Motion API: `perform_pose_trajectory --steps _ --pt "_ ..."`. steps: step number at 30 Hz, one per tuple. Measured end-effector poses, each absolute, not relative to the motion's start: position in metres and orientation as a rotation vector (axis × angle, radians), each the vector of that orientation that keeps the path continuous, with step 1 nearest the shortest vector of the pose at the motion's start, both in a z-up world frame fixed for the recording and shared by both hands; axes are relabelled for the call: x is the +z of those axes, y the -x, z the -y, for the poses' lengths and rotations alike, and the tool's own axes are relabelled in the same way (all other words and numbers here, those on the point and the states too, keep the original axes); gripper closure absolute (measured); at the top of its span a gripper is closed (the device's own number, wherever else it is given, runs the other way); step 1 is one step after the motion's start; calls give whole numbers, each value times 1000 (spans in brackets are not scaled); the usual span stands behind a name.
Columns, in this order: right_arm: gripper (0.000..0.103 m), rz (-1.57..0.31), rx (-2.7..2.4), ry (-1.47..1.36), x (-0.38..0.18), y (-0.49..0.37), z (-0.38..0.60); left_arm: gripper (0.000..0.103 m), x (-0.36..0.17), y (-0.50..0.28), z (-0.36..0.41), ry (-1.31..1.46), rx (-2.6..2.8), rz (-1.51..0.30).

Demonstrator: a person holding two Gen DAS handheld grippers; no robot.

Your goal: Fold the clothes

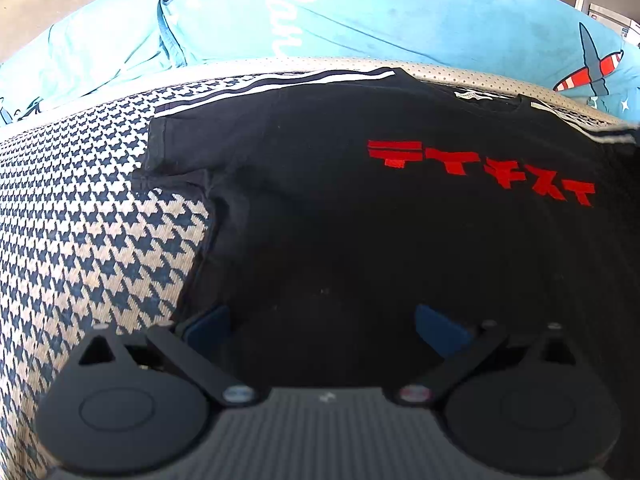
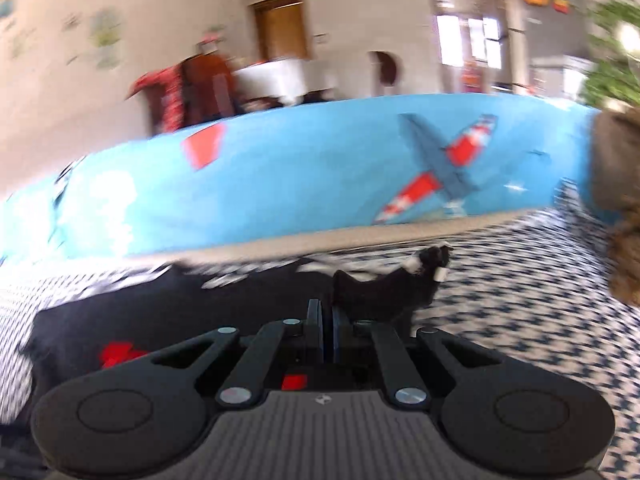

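Left gripper [image 1: 322, 320]: fingers spread wide, grasping nothing, poised low over black T-shirt [image 1: 360, 208] lying flat on houndstooth cover [image 1: 80, 220]. Red lettering [image 1: 480, 168] faces up; striped sleeve [image 1: 192, 132] extends left. Blue printed bedding [image 1: 360, 20] borders behind. Right gripper [image 2: 327, 320]: fingers clenched on raised shirt fabric [image 2: 384, 288]; view blurred.

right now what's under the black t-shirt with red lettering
The black t-shirt with red lettering lies on a navy-and-cream houndstooth cover, visible around its edges. Whatever sits directly beneath the shirt is hidden.
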State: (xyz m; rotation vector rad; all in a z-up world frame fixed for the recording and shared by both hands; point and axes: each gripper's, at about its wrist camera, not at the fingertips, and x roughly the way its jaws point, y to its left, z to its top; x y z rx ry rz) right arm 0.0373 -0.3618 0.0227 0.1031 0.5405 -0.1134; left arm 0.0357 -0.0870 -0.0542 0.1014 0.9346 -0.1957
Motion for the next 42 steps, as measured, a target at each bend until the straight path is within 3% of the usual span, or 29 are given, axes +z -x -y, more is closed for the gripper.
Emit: perform_pose_trajectory --steps 3,7,9,11,29,42 --pt "90 -595 -10 -8 11 -47 332 0 -54 -36 88 -100 -194 -935" --pt "78 -642 58 74 4 -51 313 0 -54 -36 88 -98 -193 -936" --pt "65 -656 83 101 3 -52 307 0 -54 -37 88 -97 -193 -938" --pt "61 -656 91 73 6 -50 311 0 -55 -36 88 -95 -191 -938" --pt "61 -648 -237 -144 23 -18 391 0 -56 -35 89 -103 -190 -930" --pt "61 -732 -163 13 2 -19 351 0 -58 -35 88 -112 -200 -927"
